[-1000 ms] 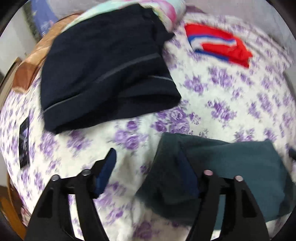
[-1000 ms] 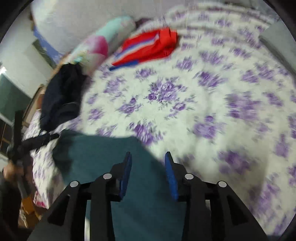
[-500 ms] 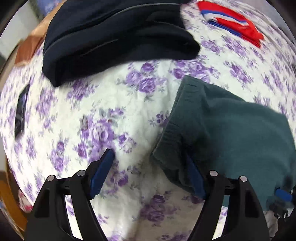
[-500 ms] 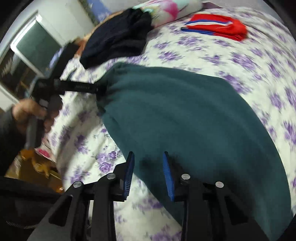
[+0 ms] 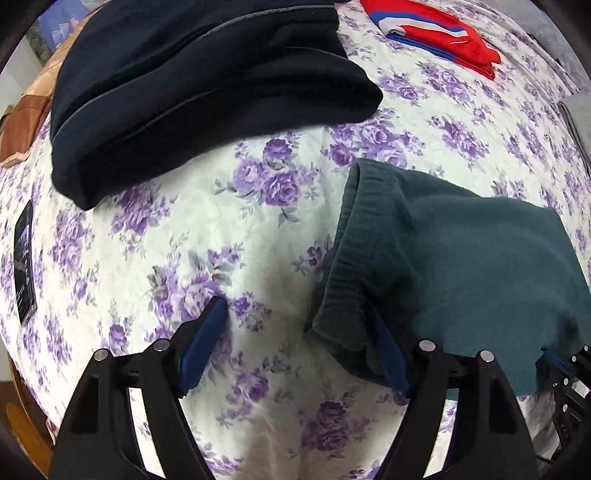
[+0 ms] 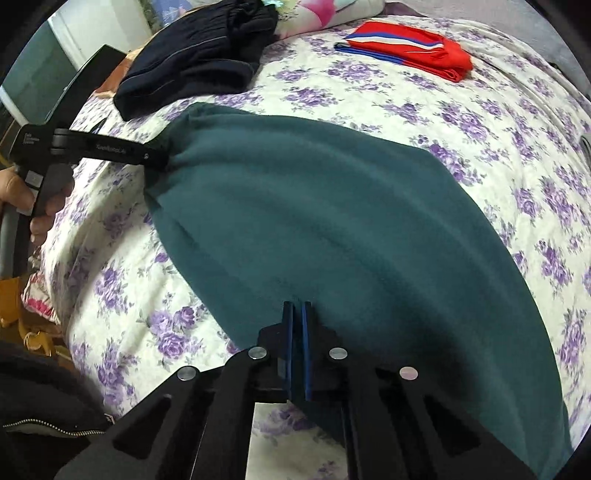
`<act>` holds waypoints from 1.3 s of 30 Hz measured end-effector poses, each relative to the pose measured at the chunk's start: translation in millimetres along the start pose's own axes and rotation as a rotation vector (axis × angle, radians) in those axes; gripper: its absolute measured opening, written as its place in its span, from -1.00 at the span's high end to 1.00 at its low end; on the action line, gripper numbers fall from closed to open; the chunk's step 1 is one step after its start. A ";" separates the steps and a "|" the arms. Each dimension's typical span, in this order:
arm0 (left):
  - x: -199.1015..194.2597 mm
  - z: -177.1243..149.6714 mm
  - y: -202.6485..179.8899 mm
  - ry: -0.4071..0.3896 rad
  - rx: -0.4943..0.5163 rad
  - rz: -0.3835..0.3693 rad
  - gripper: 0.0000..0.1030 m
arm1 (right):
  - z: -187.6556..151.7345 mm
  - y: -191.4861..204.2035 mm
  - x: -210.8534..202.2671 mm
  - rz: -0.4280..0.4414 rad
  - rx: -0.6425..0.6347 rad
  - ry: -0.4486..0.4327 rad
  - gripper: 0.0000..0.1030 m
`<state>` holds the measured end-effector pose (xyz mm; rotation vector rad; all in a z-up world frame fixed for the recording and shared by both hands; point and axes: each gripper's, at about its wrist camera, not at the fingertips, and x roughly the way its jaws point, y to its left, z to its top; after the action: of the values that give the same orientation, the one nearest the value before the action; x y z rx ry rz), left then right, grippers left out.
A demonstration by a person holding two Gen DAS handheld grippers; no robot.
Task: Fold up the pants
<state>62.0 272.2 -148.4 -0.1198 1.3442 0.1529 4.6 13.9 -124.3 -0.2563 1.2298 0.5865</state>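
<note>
Dark green fleece pants (image 6: 332, 206) lie spread on the flowered bed sheet (image 6: 443, 122). My right gripper (image 6: 296, 308) is shut on the near edge of the pants. In the left wrist view my left gripper (image 5: 295, 332) is open wide; its right finger (image 5: 388, 354) sits at the ribbed waistband (image 5: 351, 273) of the green pants (image 5: 461, 266), its left finger (image 5: 203, 339) over bare sheet. In the right wrist view the left gripper's arm (image 6: 92, 147) reaches the pants' far left corner.
Folded dark navy pants (image 5: 192, 85) lie at the bed's far left. Folded red, white and blue pants (image 5: 436, 29) lie at the far right. A black phone (image 5: 24, 258) lies on the sheet at left. A pillow (image 6: 332, 11) sits at the head.
My right gripper has closed on the green pants' edge. The left gripper moved down and closer to the waistband, still open. The pants now lie spread wider.
</note>
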 end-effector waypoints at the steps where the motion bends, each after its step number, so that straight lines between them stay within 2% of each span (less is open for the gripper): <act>1: -1.5 7.4 4.5 -0.002 0.005 -0.006 -0.45 | -0.5 -0.3 -0.5 0.000 0.011 -0.003 0.83; 3: -2.1 8.4 5.1 -0.009 0.015 -0.010 -0.45 | -2.9 -1.4 -1.2 -0.005 0.042 -0.014 0.81; 6: -2.3 7.5 4.0 -0.018 0.052 -0.005 -0.45 | -3.7 0.7 3.8 -0.034 0.050 -0.003 0.91; 9: -2.6 4.0 1.2 -0.027 0.083 0.003 -0.44 | -2.3 -3.9 -1.7 -0.011 0.103 -0.029 0.94; 13: -2.5 -0.5 0.6 -0.031 0.098 0.001 -0.42 | -7.6 -6.5 -35.3 0.073 0.136 -0.089 0.94; 15: -2.6 -1.9 2.2 -0.030 0.102 0.001 -0.41 | -15.7 -8.4 -43.4 0.124 0.165 -0.084 0.94; 17: -2.1 -5.8 0.9 -0.030 0.125 0.012 -0.41 | -22.0 -4.0 -32.5 0.117 0.157 -0.050 0.94; 21: -3.7 -12.6 -2.8 -0.032 0.165 0.035 -0.41 | -29.5 -2.2 6.1 0.112 0.210 0.040 0.75; 24: -8.9 -15.8 -2.9 -0.022 0.194 0.042 -0.41 | -34.7 -7.3 -3.2 0.167 0.259 0.020 0.65; 26: -17.8 -16.3 0.1 -0.025 0.167 0.019 -0.38 | -38.8 -14.2 -18.6 0.174 0.284 -0.016 0.59; 28: -32.1 -18.1 -1.0 -0.064 0.153 -0.043 -0.38 | -49.0 -33.0 -37.5 0.181 0.368 -0.087 0.38; 29: -37.4 -19.7 -5.8 -0.086 0.170 -0.069 -0.38 | -53.4 -41.5 -41.4 0.172 0.407 -0.105 0.35; 31: -41.4 -22.9 -17.1 -0.115 0.207 -0.090 -0.40 | -66.7 -64.6 -40.7 0.160 0.508 -0.113 0.34; 32: -40.1 -24.4 -26.1 -0.115 0.227 -0.096 -0.42 | -76.7 -79.4 -38.4 0.124 0.557 -0.105 0.34; 34: -22.8 -28.0 -41.7 -0.080 0.253 -0.079 -0.45 | -96.9 -105.1 -39.5 0.084 0.625 -0.106 0.34; 36: -0.7 -31.6 -42.6 -0.040 0.266 -0.008 -0.51 | -134.8 -143.0 -55.5 0.074 0.757 -0.160 0.34; 38: 0.9 -32.3 -35.6 -0.049 0.228 -0.051 -0.53 | -168.2 -173.5 -78.2 0.011 0.860 -0.202 0.33; 39: 0.4 -31.7 -32.6 -0.042 0.219 -0.068 -0.53 | -191.0 -193.0 -95.2 -0.068 0.926 -0.224 0.33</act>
<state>37.5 234.6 -155.9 0.0221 1.3046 -0.0488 -63.8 -265.6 -122.2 0.5319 1.1498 -0.0535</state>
